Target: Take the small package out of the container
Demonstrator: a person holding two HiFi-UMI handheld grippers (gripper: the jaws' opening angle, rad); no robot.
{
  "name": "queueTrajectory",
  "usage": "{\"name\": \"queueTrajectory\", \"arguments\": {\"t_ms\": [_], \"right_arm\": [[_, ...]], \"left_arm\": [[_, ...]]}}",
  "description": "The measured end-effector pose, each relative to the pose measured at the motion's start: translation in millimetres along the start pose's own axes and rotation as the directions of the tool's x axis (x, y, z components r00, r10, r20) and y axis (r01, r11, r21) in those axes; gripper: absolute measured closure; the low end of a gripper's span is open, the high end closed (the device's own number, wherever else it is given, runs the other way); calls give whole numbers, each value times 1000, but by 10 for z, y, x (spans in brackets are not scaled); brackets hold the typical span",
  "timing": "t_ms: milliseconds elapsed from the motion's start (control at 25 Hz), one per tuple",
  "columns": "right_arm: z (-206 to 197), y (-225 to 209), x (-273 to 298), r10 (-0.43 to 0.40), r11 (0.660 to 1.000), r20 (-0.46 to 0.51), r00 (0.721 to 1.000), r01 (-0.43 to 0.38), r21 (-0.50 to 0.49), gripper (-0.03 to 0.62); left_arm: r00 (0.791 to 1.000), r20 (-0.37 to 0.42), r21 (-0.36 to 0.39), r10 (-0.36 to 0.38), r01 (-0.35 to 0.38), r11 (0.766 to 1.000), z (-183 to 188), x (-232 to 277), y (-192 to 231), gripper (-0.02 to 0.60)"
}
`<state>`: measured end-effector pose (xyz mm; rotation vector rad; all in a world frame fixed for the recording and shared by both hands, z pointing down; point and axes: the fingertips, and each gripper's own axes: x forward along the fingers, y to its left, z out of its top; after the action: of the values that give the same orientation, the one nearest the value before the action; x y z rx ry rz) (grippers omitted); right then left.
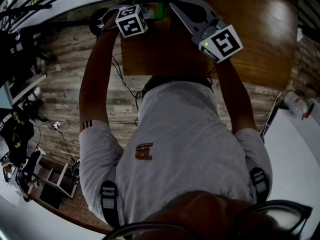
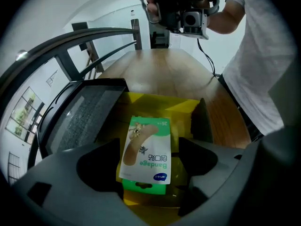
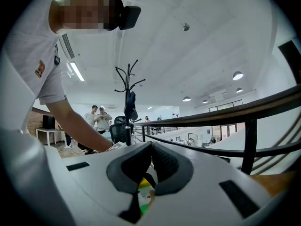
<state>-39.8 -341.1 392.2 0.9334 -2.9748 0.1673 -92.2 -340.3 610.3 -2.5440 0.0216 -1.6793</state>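
Observation:
The small package (image 2: 146, 149), a white and green bandage pack, stands upright in the yellow container (image 2: 160, 103) on the wooden table (image 2: 160, 69). My left gripper (image 2: 148, 150) points steeply down over the container, its jaws open on either side of the package, and neither pad presses on it. In the head view its marker cube (image 1: 131, 20) sits at the table's far left edge. My right gripper (image 3: 151, 146) is held level with its jaws shut and nothing between them. It hovers over the table to the right (image 1: 220, 43).
A dark lid or tray (image 2: 82, 119) lies right beside the container's left side. Curved black railings (image 2: 70, 41) run past the table's far end. The person's torso (image 1: 185, 144) stands against the table's near edge. People stand in the background (image 3: 96, 119).

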Motion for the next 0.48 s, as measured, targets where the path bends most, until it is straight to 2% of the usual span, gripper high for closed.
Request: {"name": "queueTrajectory", "arguments": {"t_ms": [480], "right_arm": [[-63,-167,-123,-25,1000,-6,1000,25,7,563]], "left_arm": [[997,-37,-13,-60,60,998,18,158,49,193]]}}
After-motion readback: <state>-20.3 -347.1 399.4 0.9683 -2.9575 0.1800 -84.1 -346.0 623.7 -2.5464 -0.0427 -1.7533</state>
